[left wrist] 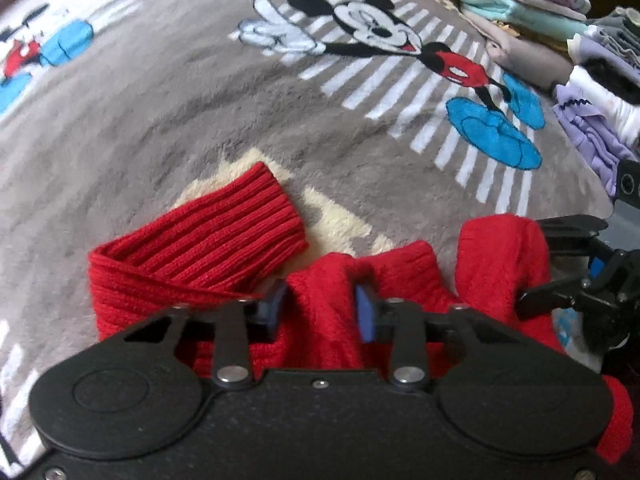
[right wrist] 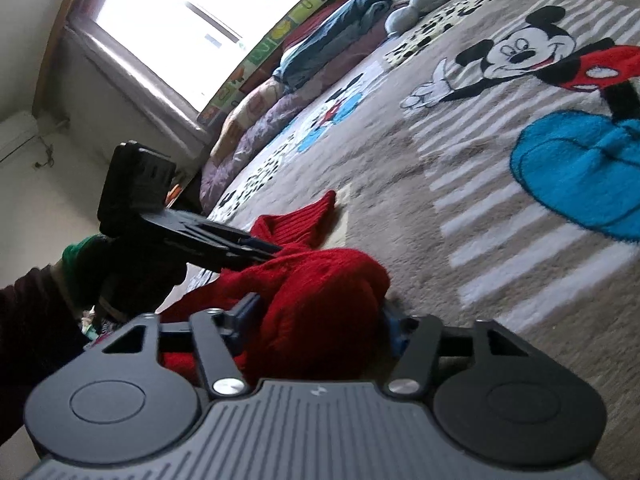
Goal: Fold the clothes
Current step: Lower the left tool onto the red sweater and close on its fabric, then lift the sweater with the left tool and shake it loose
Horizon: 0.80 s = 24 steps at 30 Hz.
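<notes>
A: Nearest the lens in the left wrist view?

B: The left gripper, black body across the bottom, pointing steeply down. Its blue-padded fingers stand narrowly apart with a ridge of the red sweater pinched between them.

A: And the other one?

B: The right gripper, ribbed grey body at six o'clock in its own view, tilted slightly down. Its fingers stand about half apart around a thick bunch of the same knit; the pads press into it on both sides.

A: Largest thing around?

B: The blanket, grey plush over a bed, with a cartoon mouse in red shorts and blue shoes on white stripes. No readable writing; only a small pale mark on the right gripper's body.

A: Where does the sweater lie?

B: On the blanket, at six o'clock in both views, crumpled, one ribbed cuff stretched toward eleven o'clock over a cream patch.

A: Anything else?

B: Folded clothes stacked at two o'clock. In the right wrist view, a window at eleven o'clock, and a dark sleeve at eight.
</notes>
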{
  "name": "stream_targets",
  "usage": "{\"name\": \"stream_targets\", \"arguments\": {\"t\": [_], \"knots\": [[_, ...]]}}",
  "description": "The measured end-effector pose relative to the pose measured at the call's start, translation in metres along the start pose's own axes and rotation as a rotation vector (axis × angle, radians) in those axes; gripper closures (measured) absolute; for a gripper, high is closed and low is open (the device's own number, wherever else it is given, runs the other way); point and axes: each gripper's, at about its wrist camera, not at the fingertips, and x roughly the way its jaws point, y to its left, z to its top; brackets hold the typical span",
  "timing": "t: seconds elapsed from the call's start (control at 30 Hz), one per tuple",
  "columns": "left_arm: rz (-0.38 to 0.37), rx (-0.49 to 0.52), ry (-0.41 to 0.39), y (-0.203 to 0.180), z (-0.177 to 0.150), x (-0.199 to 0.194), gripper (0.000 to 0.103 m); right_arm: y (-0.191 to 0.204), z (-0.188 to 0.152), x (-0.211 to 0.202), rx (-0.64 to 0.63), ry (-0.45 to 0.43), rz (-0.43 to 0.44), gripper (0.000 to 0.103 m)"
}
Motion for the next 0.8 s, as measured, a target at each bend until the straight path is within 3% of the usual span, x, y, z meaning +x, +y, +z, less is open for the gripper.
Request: {"name": "stream_targets", "arguments": {"t": [0.17,0.5,0.8], "knots": [[0.081,-0.025,-0.132,-0.014,-0.015,-0.041,0.085,0.006,0.0,-0.008,-0.02,-0.017,0.028,0.059],[0.2,-0.13,-0.425,-0.057,-0.069,-0.15,0.087,0.036,0.003,-0.032,-0.037,-0.079,0.095,0.072],[0.277,-0.259,-0.61,-0.071,-0.119,-0.224,0.087,0.098,0.018,-0.051,-0.155,-0.1,0.141,0.078]]}}
